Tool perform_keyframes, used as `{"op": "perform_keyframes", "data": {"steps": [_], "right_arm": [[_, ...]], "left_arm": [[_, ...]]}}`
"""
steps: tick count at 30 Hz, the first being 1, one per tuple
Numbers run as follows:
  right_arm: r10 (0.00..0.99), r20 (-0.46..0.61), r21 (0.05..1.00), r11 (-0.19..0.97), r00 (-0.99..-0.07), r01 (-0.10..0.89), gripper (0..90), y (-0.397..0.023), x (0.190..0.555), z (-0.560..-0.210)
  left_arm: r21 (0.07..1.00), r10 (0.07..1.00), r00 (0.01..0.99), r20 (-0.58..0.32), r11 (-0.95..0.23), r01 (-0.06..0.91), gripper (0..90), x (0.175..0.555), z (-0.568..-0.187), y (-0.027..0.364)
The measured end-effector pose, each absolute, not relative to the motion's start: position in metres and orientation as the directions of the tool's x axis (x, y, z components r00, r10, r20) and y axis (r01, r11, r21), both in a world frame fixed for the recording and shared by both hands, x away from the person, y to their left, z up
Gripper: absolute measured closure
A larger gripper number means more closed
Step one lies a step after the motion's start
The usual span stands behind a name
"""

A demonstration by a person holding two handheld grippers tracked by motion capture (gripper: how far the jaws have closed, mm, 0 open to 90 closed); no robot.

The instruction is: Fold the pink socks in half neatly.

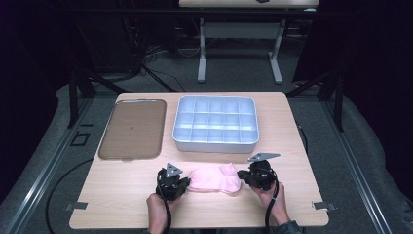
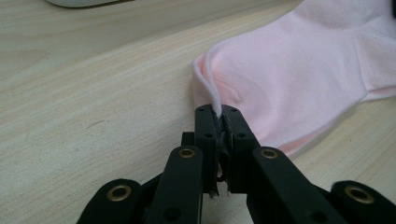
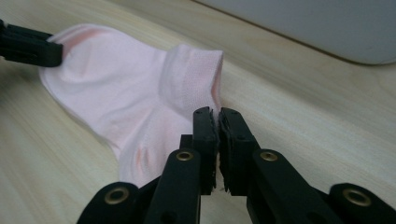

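Lying flat at the table's (image 1: 122, 204) 6 o'clock edge, a pink sock (image 1: 214, 179) stretches between two hand-held grippers. Left to right across the wooden top: a brown tray (image 1: 133, 129) sits at about 10 o'clock, empty. Next, a white divided bin (image 1: 215, 123) at 12 o'clock, its compartments in rows, nothing visible in them. The two are near each other but apart.

Left gripper (image 1: 172, 181), held by the person's left hand (image 1: 158, 207), sits at the sock's 9 o'clock end. In the left gripper view its jaws are pressed together on a thin raised fold of the sock's edge (image 2: 212, 91); the fabric stands up into the pinch.

Right gripper (image 1: 256, 176), in the right hand (image 1: 275, 200), sits at the sock's 3 o'clock end. In the right gripper view its jaws are pressed together beside the ribbed cuff (image 3: 196, 70); cannot tell whether any fabric is caught between them. The left gripper's black tip (image 3: 30, 46) shows at that view's 10 o'clock, touching the sock's far end.
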State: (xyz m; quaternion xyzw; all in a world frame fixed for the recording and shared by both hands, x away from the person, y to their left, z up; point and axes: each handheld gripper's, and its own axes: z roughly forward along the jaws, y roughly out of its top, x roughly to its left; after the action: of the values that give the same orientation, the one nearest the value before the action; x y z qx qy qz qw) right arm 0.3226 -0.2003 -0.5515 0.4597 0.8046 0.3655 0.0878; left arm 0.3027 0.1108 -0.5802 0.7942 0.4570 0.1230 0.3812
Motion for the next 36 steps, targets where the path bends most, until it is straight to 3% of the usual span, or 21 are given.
{"op": "perform_keyframes", "data": {"steps": [16, 36], "right_arm": [[0.749, 0.141, 0.696, 0.390, -0.647, 0.603, 85.5, -0.166, 0.304, -0.506], [0.666, 0.118, 0.652, 0.507, -0.736, 0.564, 85.4, -0.094, 0.322, -0.525]], "left_arm": [[0.717, 0.819, 0.552, -0.159, -0.289, 0.635, 86.1, 0.303, -0.579, 0.110], [0.712, 0.815, 0.553, -0.172, -0.285, 0.642, 86.0, 0.304, -0.580, 0.110]]}}
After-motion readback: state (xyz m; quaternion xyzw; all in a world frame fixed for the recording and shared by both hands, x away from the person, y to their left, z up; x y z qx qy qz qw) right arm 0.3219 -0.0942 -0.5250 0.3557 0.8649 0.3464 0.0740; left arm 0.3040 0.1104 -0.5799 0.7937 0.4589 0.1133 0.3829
